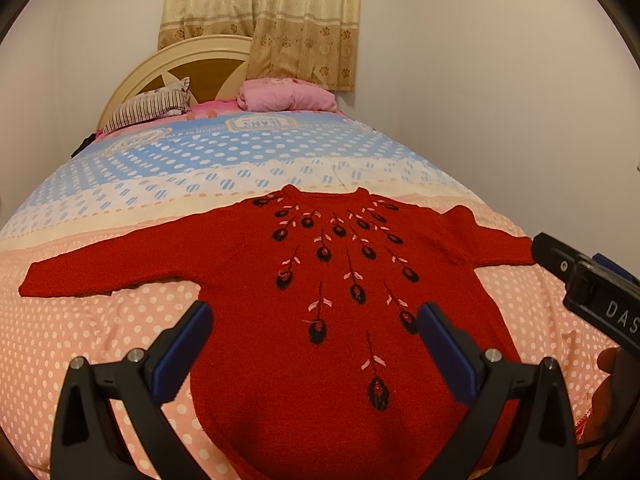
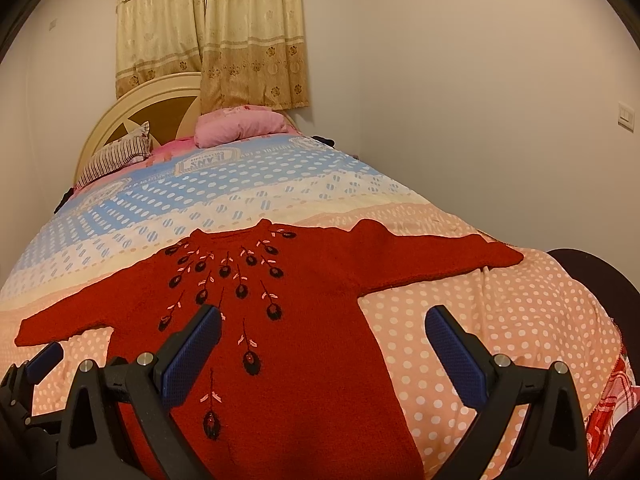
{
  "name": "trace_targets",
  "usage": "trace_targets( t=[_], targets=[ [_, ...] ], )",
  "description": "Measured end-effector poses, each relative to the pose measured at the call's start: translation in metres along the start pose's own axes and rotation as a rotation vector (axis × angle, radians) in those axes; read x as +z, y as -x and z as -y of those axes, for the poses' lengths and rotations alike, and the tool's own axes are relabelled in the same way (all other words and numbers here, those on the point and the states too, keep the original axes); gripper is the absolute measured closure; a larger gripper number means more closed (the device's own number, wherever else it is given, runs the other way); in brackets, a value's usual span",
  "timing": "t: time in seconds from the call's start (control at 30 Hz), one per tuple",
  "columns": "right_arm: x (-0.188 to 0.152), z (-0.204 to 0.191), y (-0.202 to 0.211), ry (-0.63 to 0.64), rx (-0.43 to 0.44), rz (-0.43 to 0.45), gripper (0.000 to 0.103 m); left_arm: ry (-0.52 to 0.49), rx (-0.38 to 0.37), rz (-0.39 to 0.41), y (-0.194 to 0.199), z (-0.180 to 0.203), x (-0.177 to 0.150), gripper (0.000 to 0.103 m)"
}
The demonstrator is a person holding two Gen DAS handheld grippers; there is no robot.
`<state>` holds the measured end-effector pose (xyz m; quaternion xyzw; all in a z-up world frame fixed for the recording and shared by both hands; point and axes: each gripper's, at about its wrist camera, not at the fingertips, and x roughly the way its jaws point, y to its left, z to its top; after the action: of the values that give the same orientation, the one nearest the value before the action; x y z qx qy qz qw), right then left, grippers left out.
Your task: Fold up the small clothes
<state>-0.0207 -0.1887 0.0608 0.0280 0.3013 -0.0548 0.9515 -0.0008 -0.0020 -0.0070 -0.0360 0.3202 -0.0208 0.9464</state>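
Note:
A small red knitted sweater (image 1: 320,280) with black and pink embroidered flowers lies flat and face up on the bed, both sleeves spread out sideways. My left gripper (image 1: 316,324) hovers open above its lower body, nothing between the blue pads. The right gripper (image 2: 324,328) is also open, above the sweater's (image 2: 304,320) right side and the quilt beside it. In the left wrist view the right gripper's black body (image 1: 592,288) shows at the right edge near the right sleeve (image 1: 492,240). The left gripper's pad (image 2: 44,360) peeks in at the lower left of the right wrist view.
The bed carries a polka-dot quilt (image 1: 120,336), peach near me and blue further back. A striped pillow (image 1: 152,108) and a pink bundle (image 1: 284,96) lie by the headboard (image 1: 176,68). Walls close in on both sides; a curtain (image 1: 280,20) hangs behind.

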Motion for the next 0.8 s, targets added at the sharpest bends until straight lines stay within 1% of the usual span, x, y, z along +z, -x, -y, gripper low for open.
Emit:
trace_targets(
  t=[0.4, 0.5, 0.6, 0.7, 0.8],
  targets=[
    [0.001, 0.005, -0.005, 0.009, -0.012, 0.000, 0.001, -0.022, 0.003, 0.020, -0.007, 0.003, 0.003, 0.000],
    [0.004, 0.015, -0.014, 0.015, -0.040, 0.003, 0.001, -0.032, 0.010, 0.023, -0.013, 0.003, 0.004, 0.000],
    [0.005, 0.025, -0.023, 0.020, -0.071, -0.004, 0.001, -0.032, 0.008, 0.005, -0.022, 0.001, 0.003, 0.000],
    [0.003, 0.040, -0.037, 0.016, -0.106, -0.029, 0.001, -0.026, 0.005, -0.014, -0.032, -0.001, 0.000, 0.000],
    [0.002, 0.061, -0.053, 0.000, -0.150, -0.052, 0.001, -0.020, 0.006, -0.013, -0.039, 0.000, -0.001, 0.000]
  ],
)
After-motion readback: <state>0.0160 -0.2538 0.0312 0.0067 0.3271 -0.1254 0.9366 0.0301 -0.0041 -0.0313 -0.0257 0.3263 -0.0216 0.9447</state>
